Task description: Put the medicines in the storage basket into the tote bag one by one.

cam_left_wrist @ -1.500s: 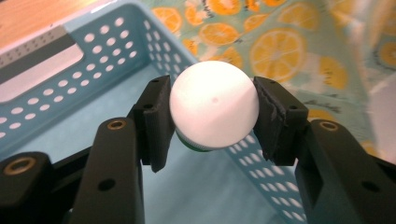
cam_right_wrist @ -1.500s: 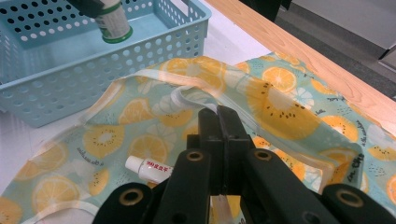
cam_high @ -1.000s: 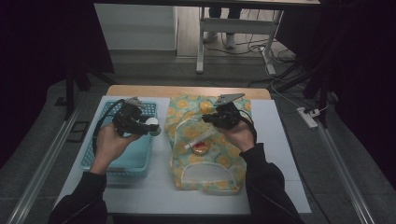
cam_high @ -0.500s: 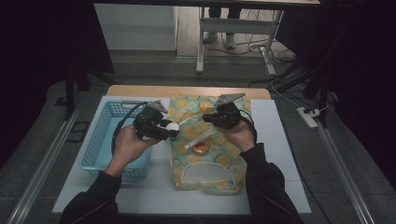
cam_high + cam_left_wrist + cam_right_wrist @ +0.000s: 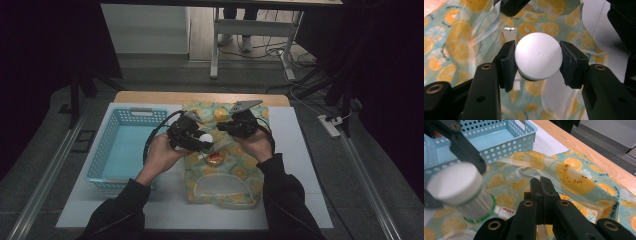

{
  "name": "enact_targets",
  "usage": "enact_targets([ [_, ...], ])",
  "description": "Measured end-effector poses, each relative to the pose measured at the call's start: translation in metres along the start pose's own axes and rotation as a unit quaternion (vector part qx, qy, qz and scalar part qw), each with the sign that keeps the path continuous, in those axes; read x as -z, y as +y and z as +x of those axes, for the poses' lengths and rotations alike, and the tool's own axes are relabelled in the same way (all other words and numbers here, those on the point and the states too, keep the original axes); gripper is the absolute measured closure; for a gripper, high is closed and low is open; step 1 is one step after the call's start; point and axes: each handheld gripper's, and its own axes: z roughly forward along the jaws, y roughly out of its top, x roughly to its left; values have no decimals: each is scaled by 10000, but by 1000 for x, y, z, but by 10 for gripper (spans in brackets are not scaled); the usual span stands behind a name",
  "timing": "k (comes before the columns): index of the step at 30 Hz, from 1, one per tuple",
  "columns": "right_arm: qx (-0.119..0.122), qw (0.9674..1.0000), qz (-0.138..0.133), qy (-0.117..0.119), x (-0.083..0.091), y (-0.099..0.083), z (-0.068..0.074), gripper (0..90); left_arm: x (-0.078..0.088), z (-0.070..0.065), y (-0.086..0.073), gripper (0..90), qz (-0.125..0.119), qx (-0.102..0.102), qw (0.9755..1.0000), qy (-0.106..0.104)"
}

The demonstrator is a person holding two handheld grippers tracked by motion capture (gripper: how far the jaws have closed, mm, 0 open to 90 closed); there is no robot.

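Left gripper point(image 5: 204, 145), centre of the high view, pinches a white-capped jar point(image 5: 538, 59) across its lid; in the left gripper view both pads press the sides of the cap, with the jar hanging over the fruit-print bag point(image 5: 222, 172). The right gripper point(image 5: 223, 126), just right of centre, has its jaws pressed together on the bag's clear upper edge point(image 5: 537, 178), lifting it so the mouth gapes. The right gripper view shows the jar at lower left, green band at its base, just beside a small tube point(image 5: 505, 212) lying in the opening. A round yellow-and-red item point(image 5: 216, 159) sits in the bag just below the jar in the high view. The blue basket point(image 5: 102, 150) at left looks empty, as far as its floor can be seen.

Step in hand, by my reading: loading the jar into the bag.

Notes for doing it well:
- Keep the right pinch firm and raised; if the edge sags, the mouth shuts on the jar.
- Bring the jar in under the lifted edge, low and towards the bag's inside, not onto the tube.
- Grip is on the smooth cap only, so avoid tilting sharply.
- Spread the jaws only once the jar rests on the bag's lower layer.
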Motion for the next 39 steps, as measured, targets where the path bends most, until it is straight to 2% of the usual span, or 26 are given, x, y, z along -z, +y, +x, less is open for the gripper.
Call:
enact_targets([
  [10, 7, 10000, -17, 9, -1, 0, 0, 900, -33, 1, 10, 505, 27, -32, 10000, 9],
  [13, 6, 10000, -20, 7, -1, 0, 0, 900, -40, 2, 12, 505, 57, -56, 9999, 112],
  [16, 4, 10000, -27, 5, 0, 0, 0, 900, -46, 4, 12, 504, 22, -12, 9999, 131],
  [19, -9, 10000, -35, -2, -1, 0, 0, 900, -52, 6, 12, 504, 66, -20, 9996, 266],
  [25, -14, 10000, -23, -27, -2, -1, -1, 900, -60, 14, 11, 504, 93, 28, 9991, 422],
  [39, -9, 10000, -13, -38, -2, -1, -1, 900, -75, 26, 11, 503, 35, 226, 9987, 463],
])
